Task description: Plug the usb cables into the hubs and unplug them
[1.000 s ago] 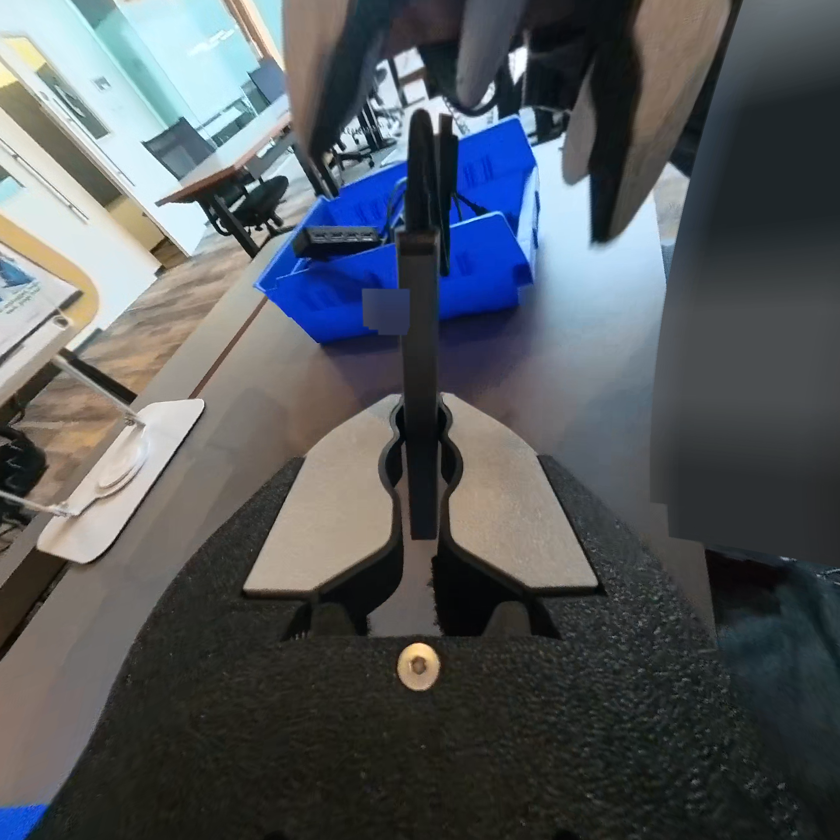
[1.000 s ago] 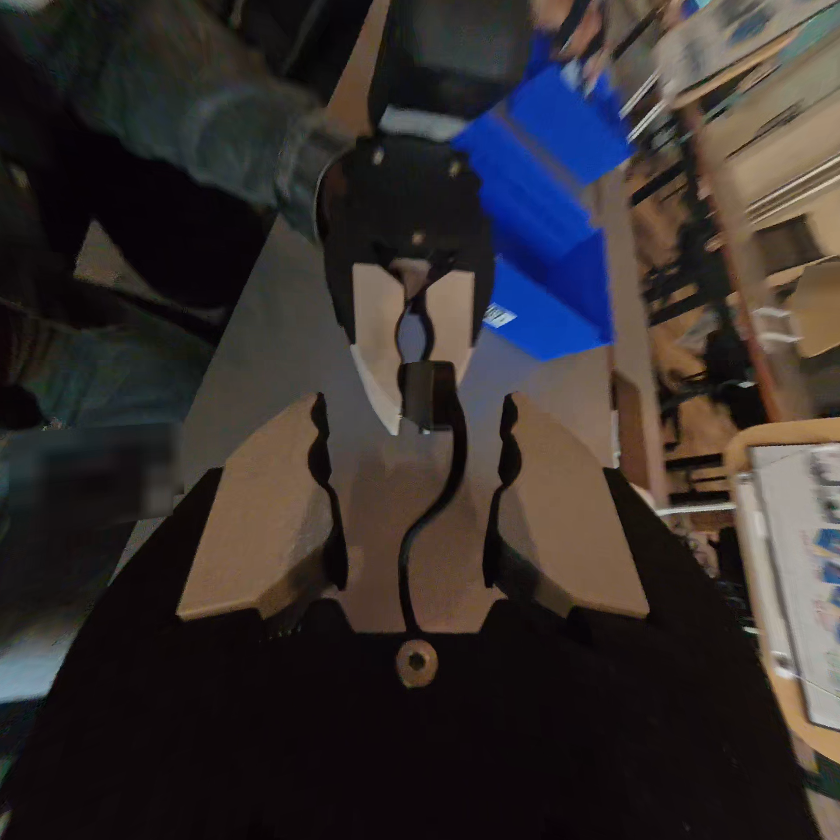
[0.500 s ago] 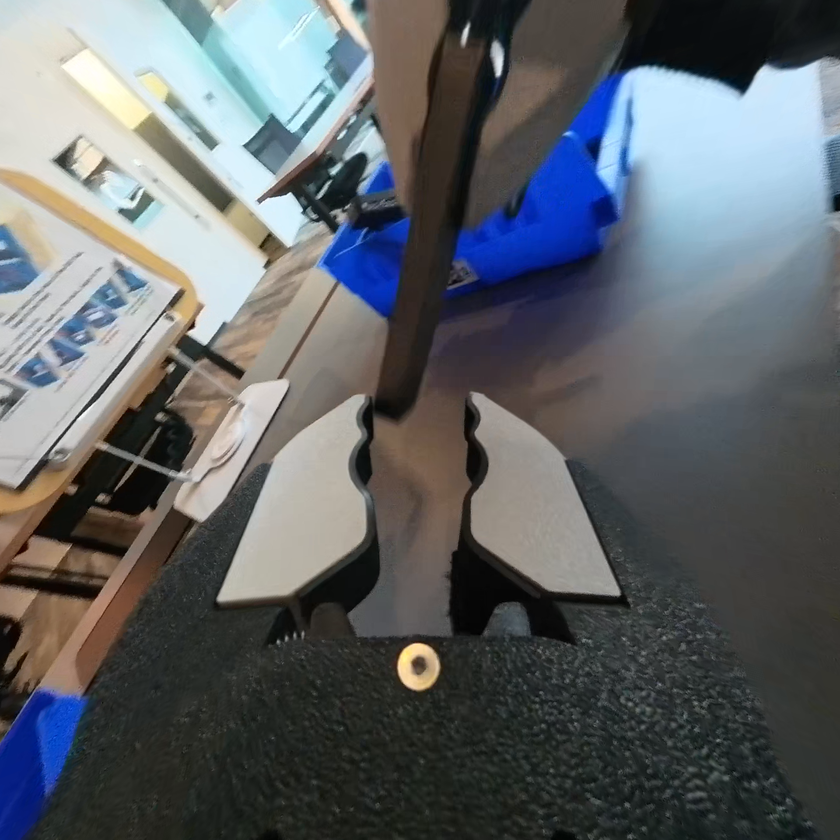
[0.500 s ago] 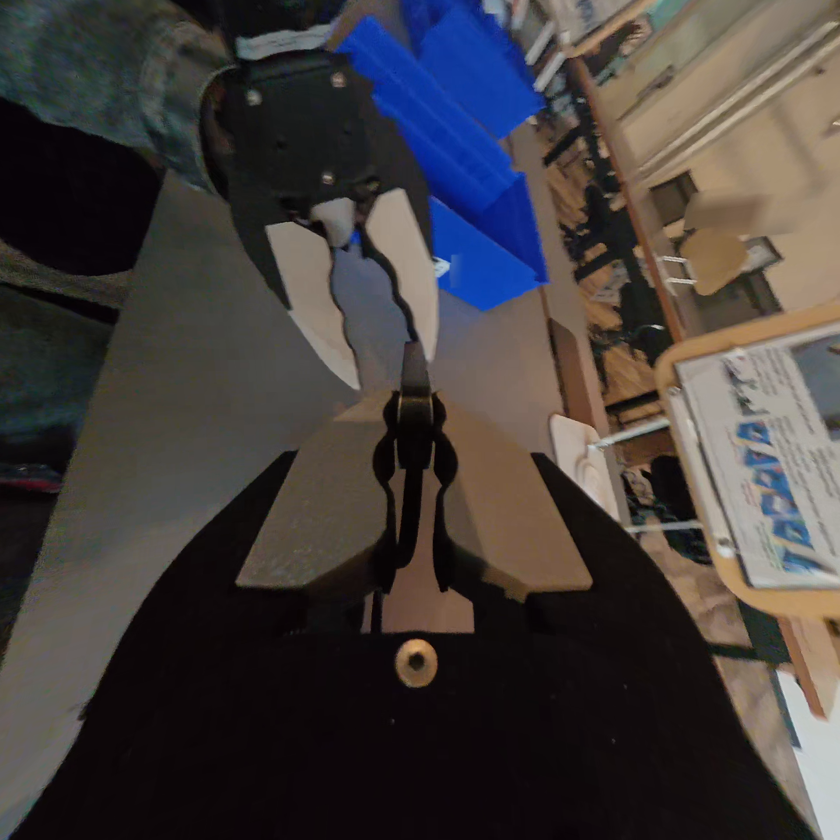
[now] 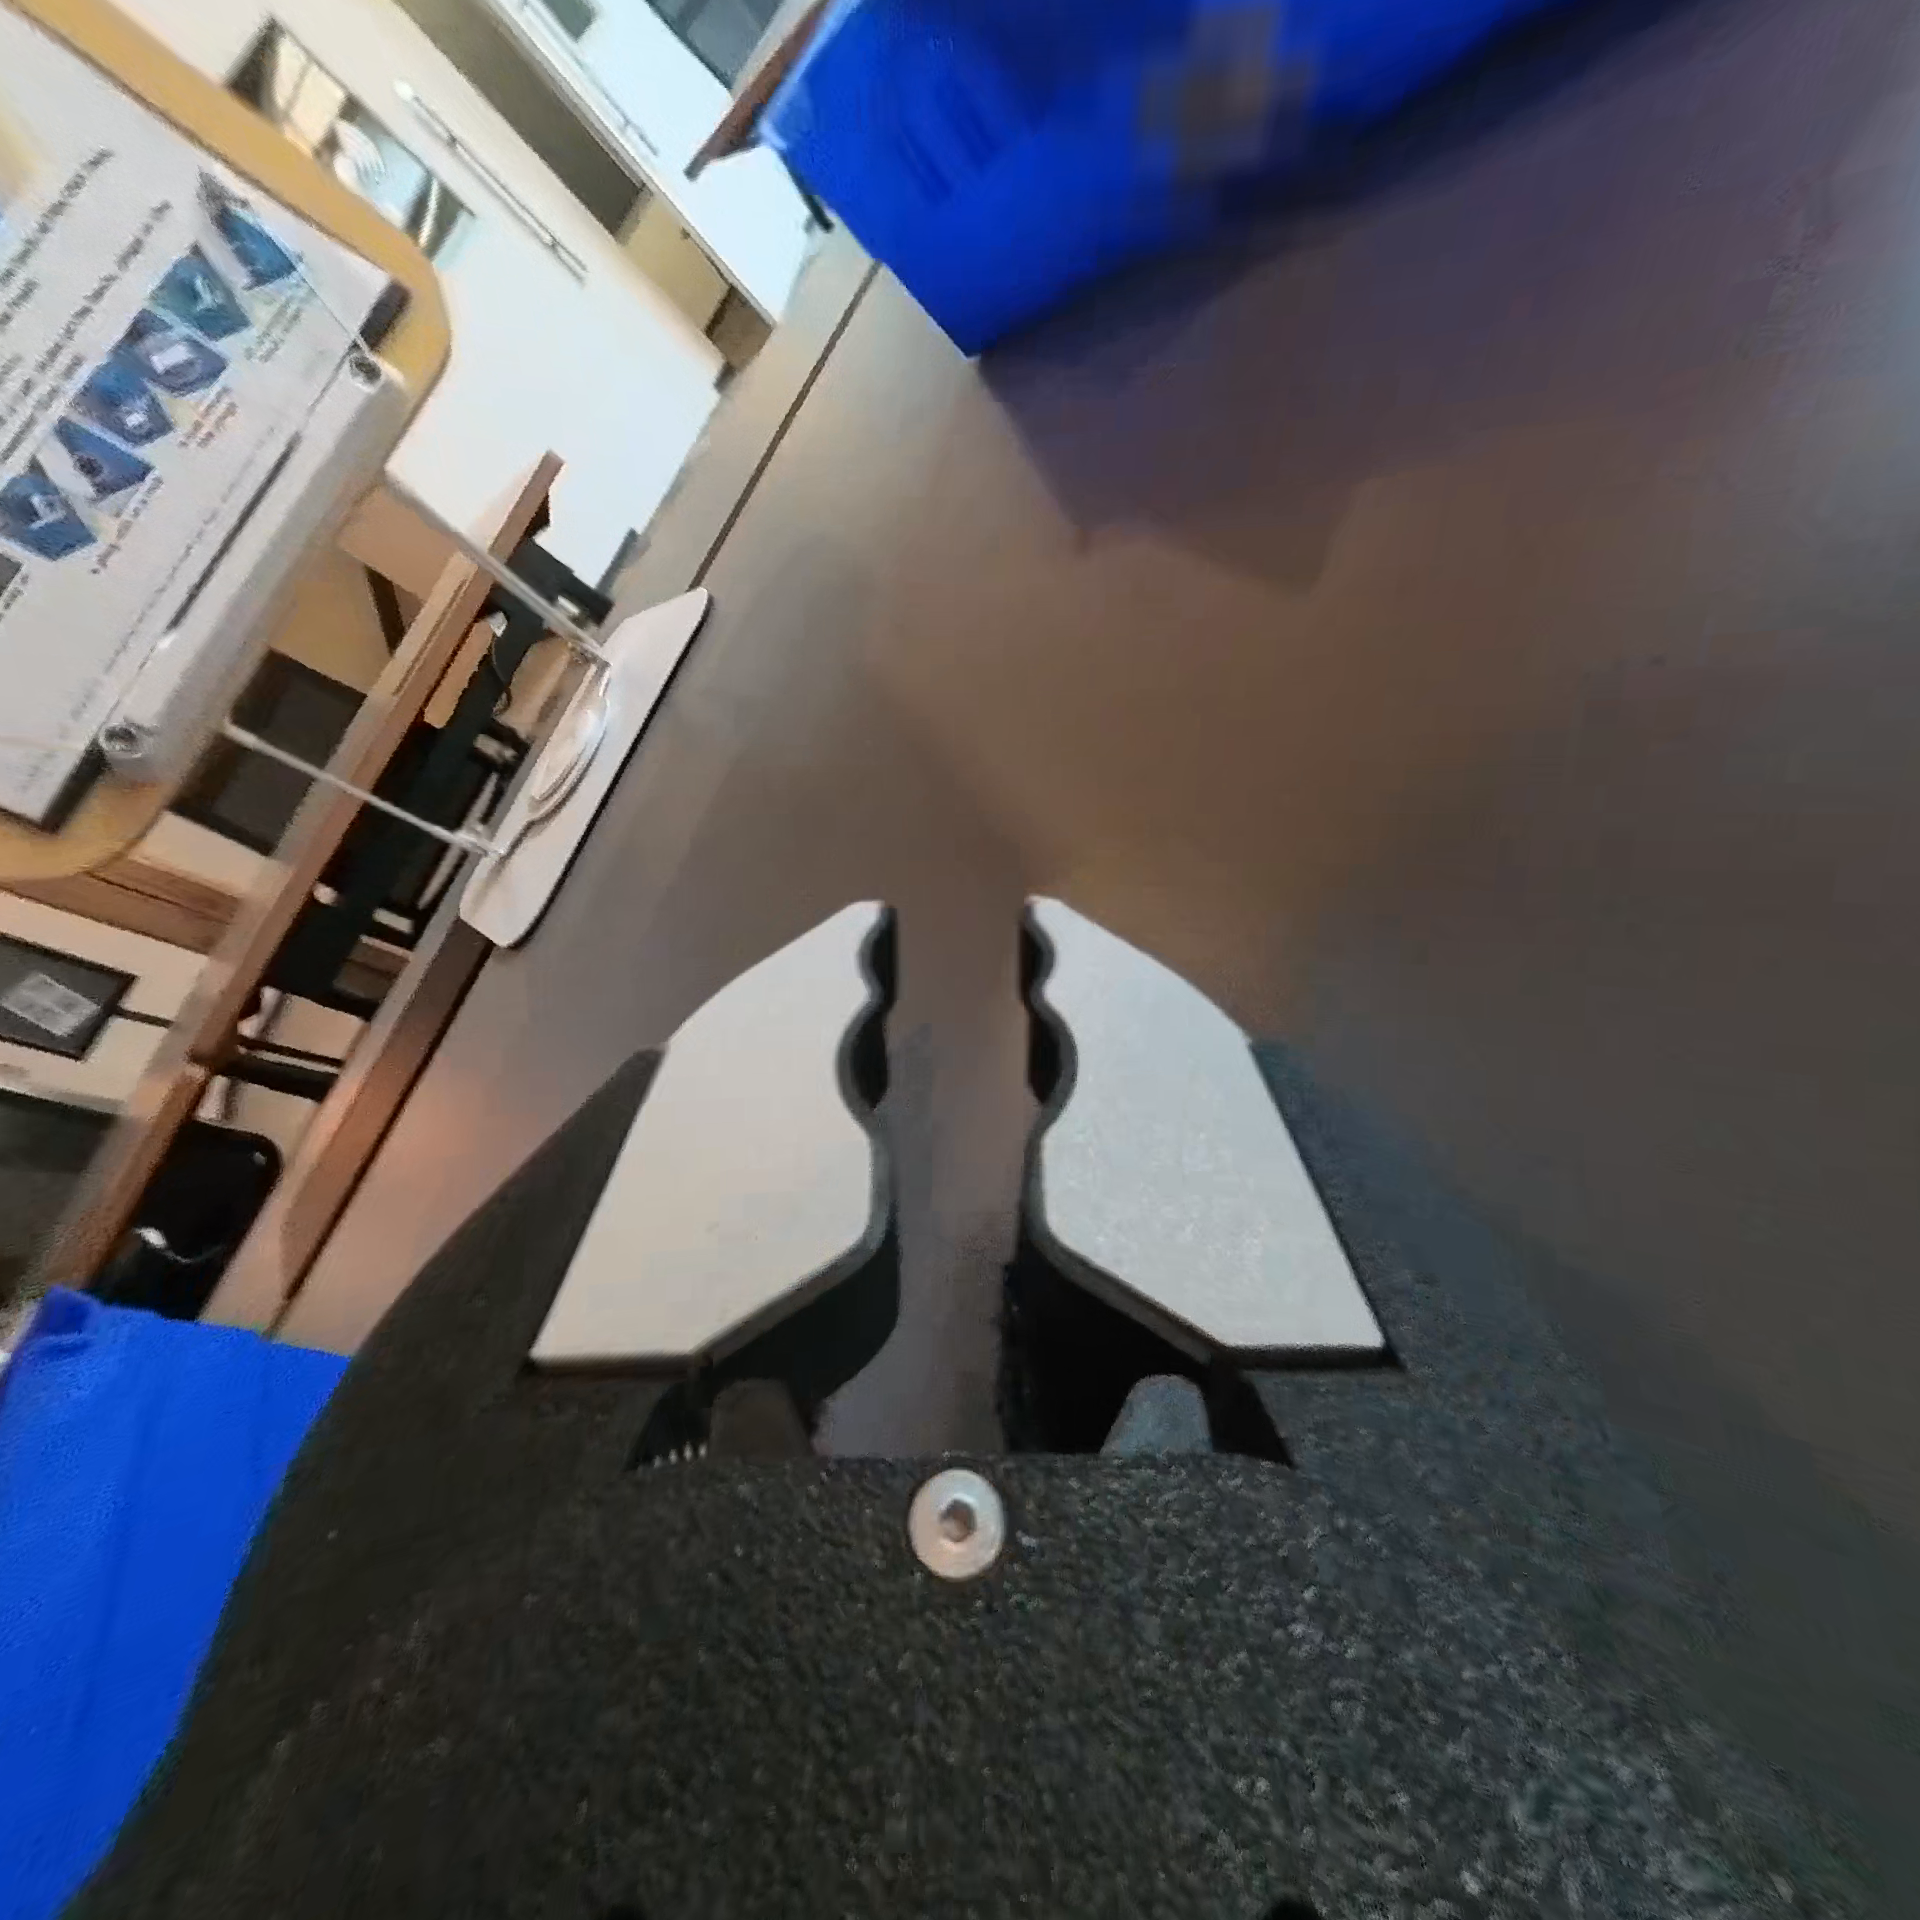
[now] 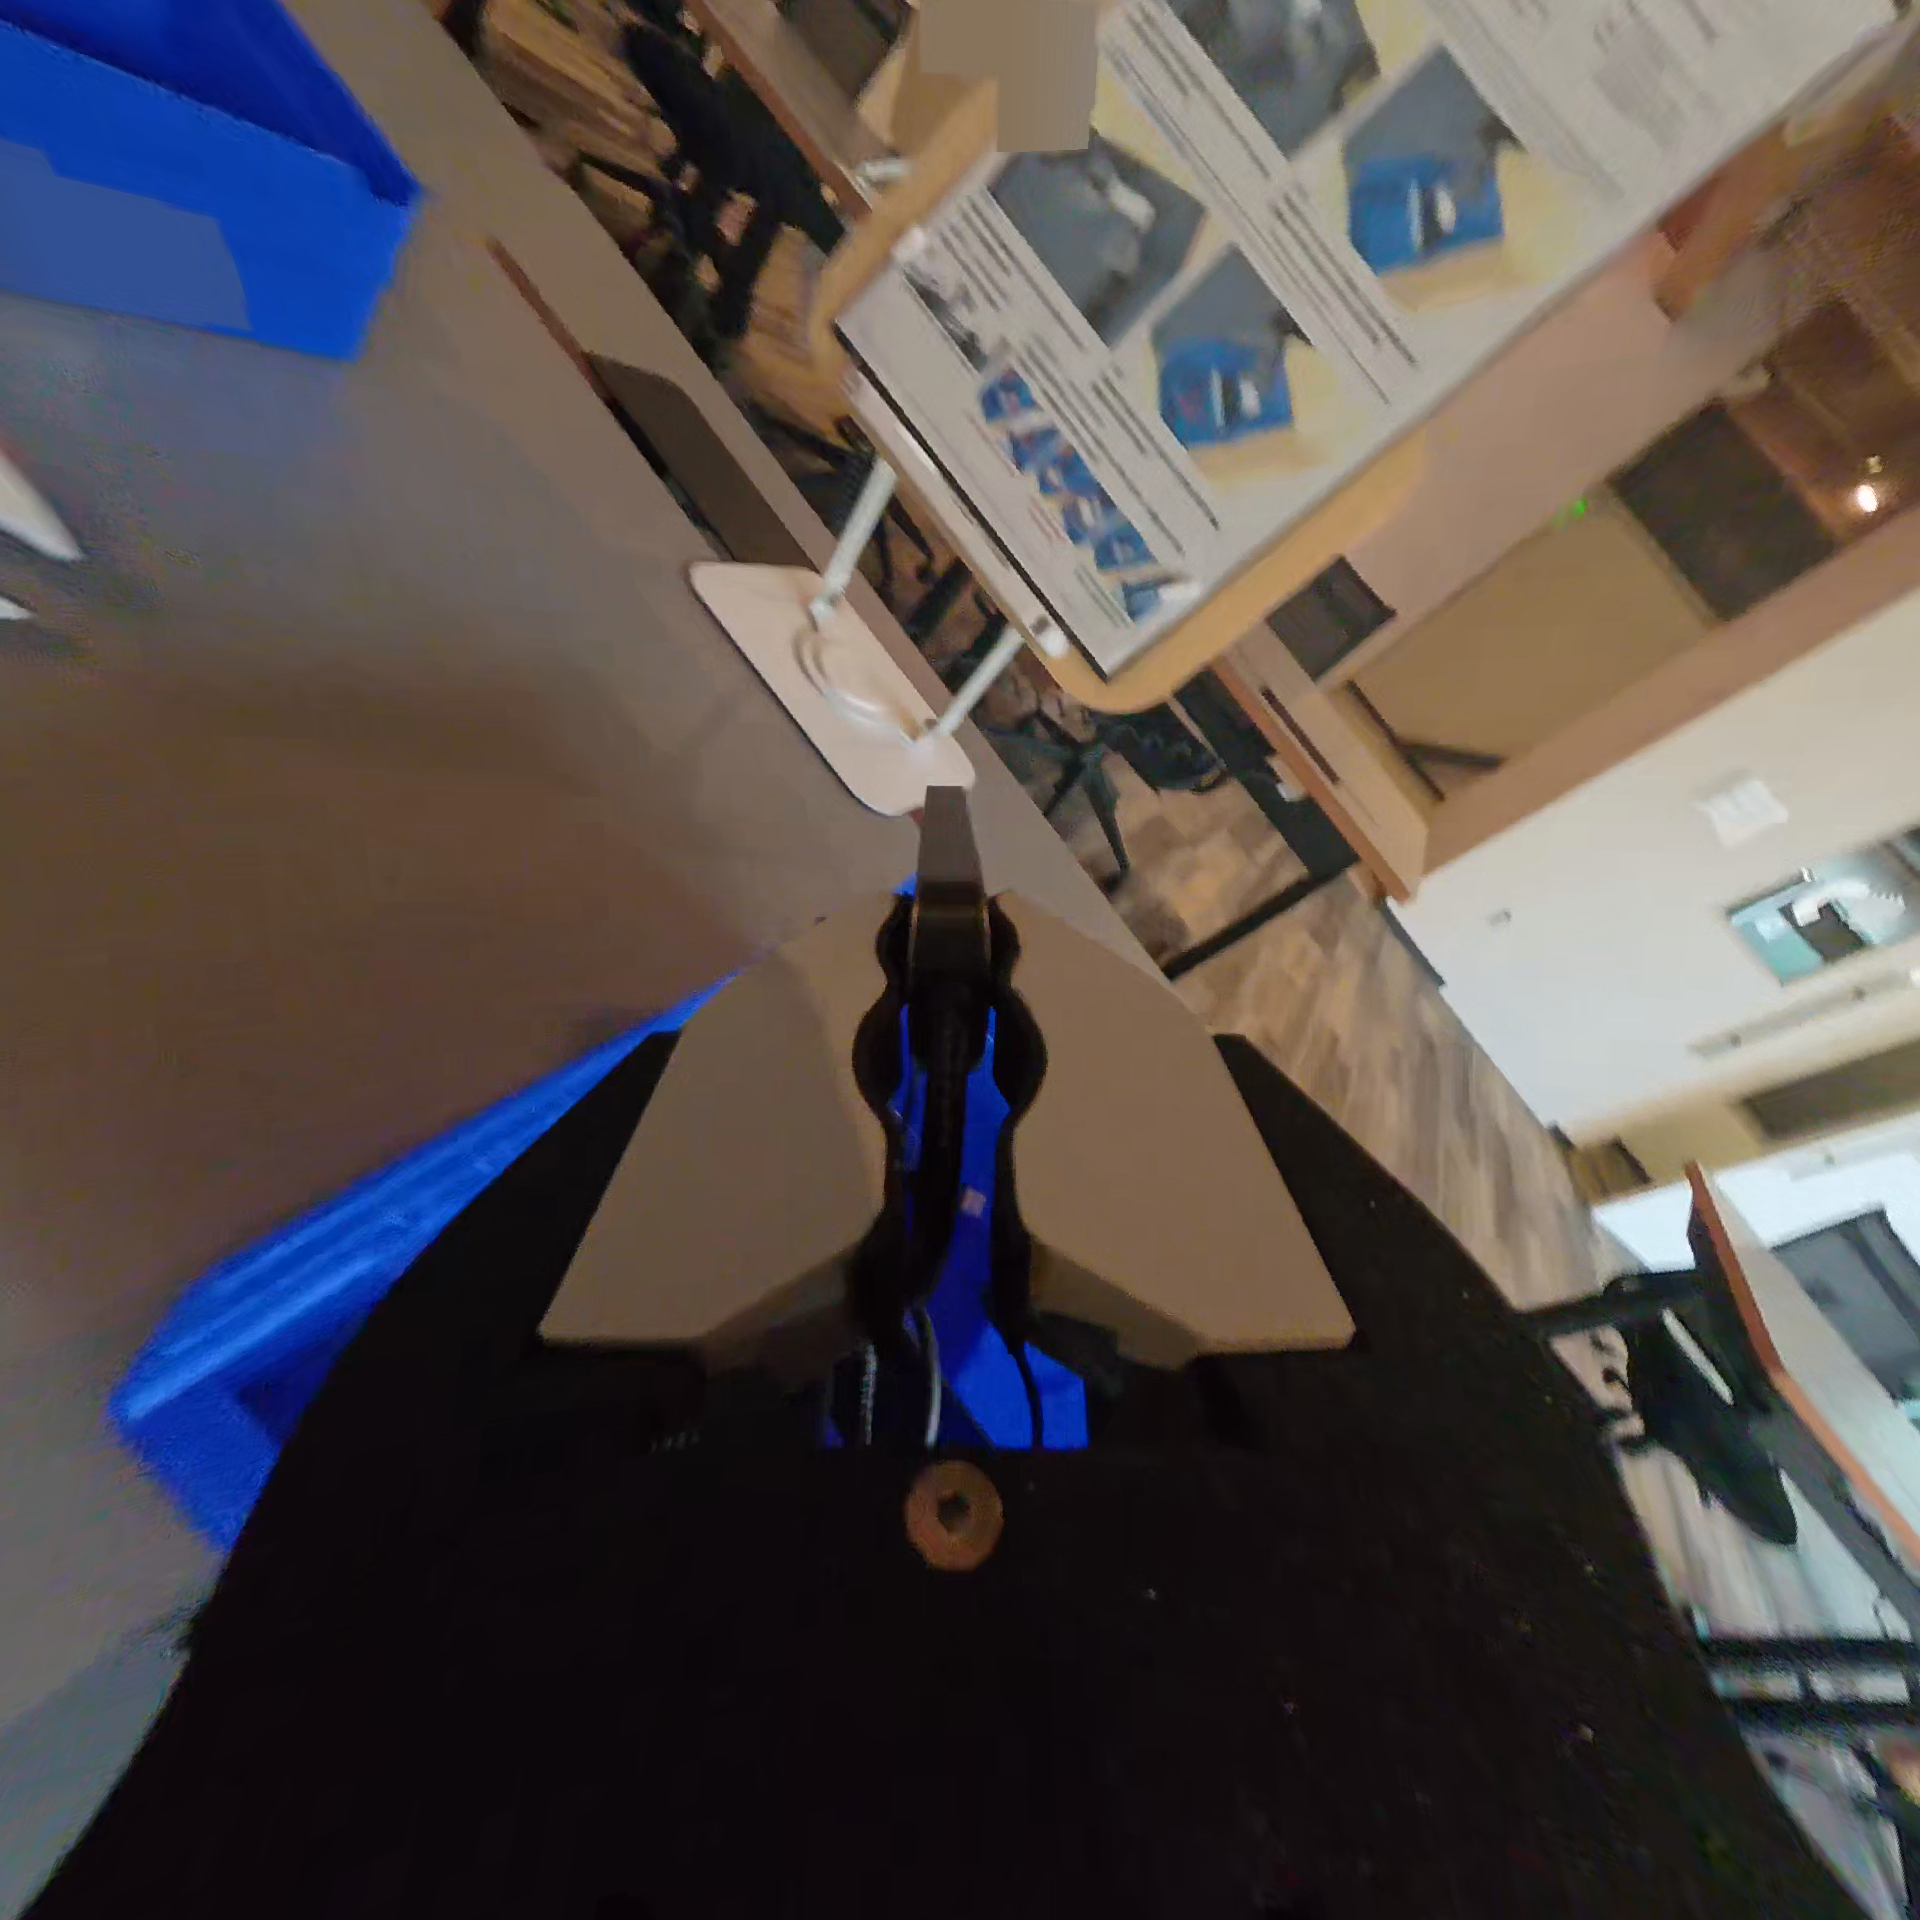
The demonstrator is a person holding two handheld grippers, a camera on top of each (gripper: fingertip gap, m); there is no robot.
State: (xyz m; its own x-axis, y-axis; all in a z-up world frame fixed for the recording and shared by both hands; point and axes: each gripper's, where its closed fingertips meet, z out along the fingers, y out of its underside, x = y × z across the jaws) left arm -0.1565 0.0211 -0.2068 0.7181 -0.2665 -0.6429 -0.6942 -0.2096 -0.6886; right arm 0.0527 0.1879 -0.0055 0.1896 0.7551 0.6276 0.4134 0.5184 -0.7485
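- Office surroundings frame both views: pale walls, wood-plank flooring, and a smooth grey-brown table (image 5: 1299,727) with a matte finish under both of your tools.
- Your left gripper (image 5: 954,935) stands parted with nothing between its flat grey fingers (image 5: 727,1174); each has a scalloped inner edge, and bare tabletop shows through the gap. Its body is grainy black plastic with one silver hex screw (image 5: 956,1525) at centre.
- Blurred beyond that gripper sits a blue plastic bin (image 5: 1091,156) on the table's far part; a second blue bin (image 5: 125,1558) fills the lower left corner of the same view.
- A white rounded-rectangle stand base (image 5: 592,769) rests near the table's left edge, with thin metal rods rising from it.
- Those rods carry a printed sheet on a wood-rimmed board (image 6: 1247,312), angled above the table edge in the right wrist view.
- Your right gripper (image 6: 948,914) is closed on the usb cable's plug (image 6: 945,883), a slim black wedge-shaped piece that projects past the fingertips toward the white base.
- The black cable (image 6: 940,1091) runs back from the plug through the wavy slot between the fingers.
- Blue bin plastic shows directly beneath that slot.
- No hub can be made out in either view.
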